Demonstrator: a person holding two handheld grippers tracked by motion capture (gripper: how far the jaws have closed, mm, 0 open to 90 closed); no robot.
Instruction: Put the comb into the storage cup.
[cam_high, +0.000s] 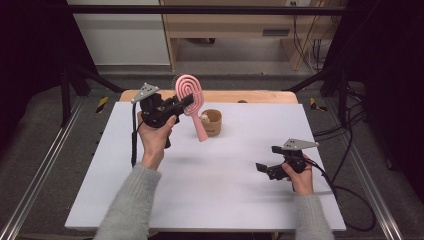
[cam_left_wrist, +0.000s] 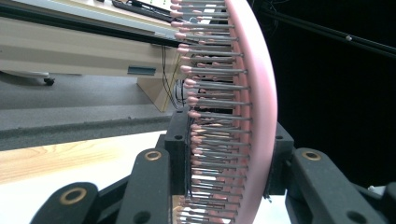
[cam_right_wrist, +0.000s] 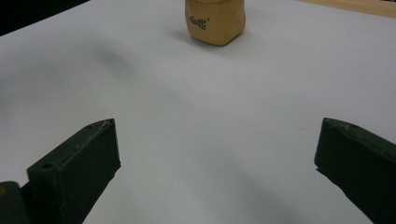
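- Two grippers are at work over the white table (cam_high: 210, 200): the left gripper (cam_high: 186, 102) holds a pink hairbrush (cam_high: 191, 97) above the far left part of the table, and the right gripper (cam_high: 266, 169) rests near the right edge.
- The left gripper's jaws are clamped on the brush head, one jaw on the bristle side and the other on the smooth pink back, as the left gripper view shows on the hairbrush (cam_left_wrist: 252, 102).
- The brush hangs in the air with its head up and its handle slanting down toward a small tan cup (cam_high: 212, 122), which stands near the far edge at about the middle.
- From the high view the handle tip seems just beside the cup; whether they touch cannot be told.
- The right gripper's jaws stand wide apart with nothing between them, and they face the tan cup (cam_right_wrist: 215, 21), well apart from it.
- The step in hand appears to be carrying the brush to the cup.
- The next move likely calls for bringing the handle tip over the cup's mouth and lowering it in, keeping the grip firm until the brush is supported.
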